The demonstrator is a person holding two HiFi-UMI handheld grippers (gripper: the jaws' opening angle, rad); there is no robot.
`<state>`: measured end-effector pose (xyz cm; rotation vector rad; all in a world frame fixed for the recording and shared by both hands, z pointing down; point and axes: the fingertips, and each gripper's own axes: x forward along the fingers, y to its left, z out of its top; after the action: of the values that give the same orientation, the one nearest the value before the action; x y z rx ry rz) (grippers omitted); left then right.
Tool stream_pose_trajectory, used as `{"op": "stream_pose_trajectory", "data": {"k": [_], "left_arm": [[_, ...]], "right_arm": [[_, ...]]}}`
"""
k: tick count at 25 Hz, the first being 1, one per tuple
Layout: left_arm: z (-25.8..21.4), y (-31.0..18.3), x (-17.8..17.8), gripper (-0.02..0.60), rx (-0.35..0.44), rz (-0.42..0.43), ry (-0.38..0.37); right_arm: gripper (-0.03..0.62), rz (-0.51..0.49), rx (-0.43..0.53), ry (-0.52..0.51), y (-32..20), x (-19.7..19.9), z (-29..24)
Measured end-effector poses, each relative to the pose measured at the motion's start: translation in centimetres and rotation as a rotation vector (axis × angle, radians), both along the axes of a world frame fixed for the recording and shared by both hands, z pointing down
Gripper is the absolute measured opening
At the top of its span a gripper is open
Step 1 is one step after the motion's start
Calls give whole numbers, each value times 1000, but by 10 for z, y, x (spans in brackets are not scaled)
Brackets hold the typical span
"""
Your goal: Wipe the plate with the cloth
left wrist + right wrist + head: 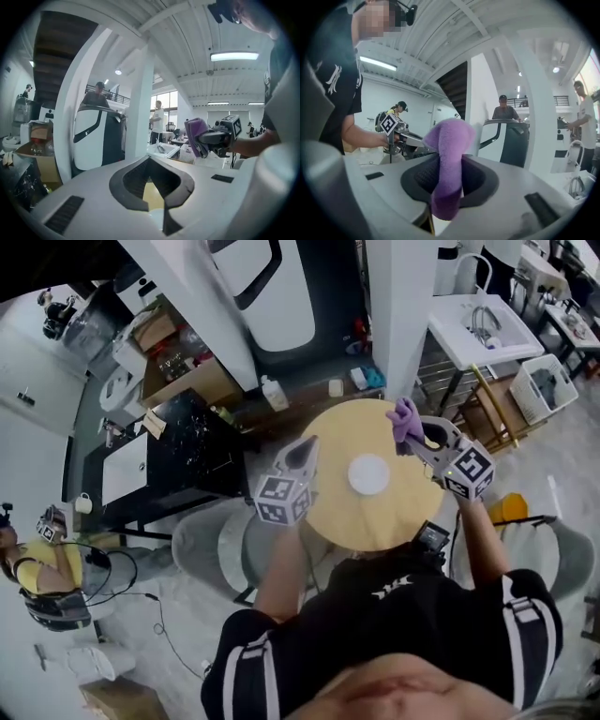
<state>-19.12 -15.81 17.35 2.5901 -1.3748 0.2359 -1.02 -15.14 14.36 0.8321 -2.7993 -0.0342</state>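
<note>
A small white plate (368,474) lies in the middle of the round wooden table (366,517), seen from the head view. High above the table's right side, my right gripper (411,430) is shut on the purple cloth (405,420), which sticks up from between its jaws (449,154). The cloth (197,136) also shows at the right of the left gripper view. My left gripper (307,450) is raised over the table's left side, shut with nothing in it. Both point roughly level, away from the plate.
A white bottle (273,393) and a small cup (336,387) stand beyond the table. A black cabinet (173,456) is at left, a sink (481,329) and a white basket (542,387) at right. People stand in the background.
</note>
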Motion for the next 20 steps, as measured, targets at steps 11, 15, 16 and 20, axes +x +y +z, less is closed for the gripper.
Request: {"op": "stream_pose_trajectory", "data": {"k": [11, 15, 16, 20], "left_arm": [[-29, 46, 12, 12, 86, 45, 33], [-25, 74, 25, 12, 66, 39, -1], [-23, 81, 29, 12, 58, 30, -8], [-20, 111, 55, 12, 29, 3, -14]], "right_arm": [[97, -55, -3, -88, 55, 6, -13], [98, -71, -12, -101, 74, 18, -11], [97, -72, -18, -108, 78, 22, -10], [97, -89, -22, -124, 104, 49, -15]]}}
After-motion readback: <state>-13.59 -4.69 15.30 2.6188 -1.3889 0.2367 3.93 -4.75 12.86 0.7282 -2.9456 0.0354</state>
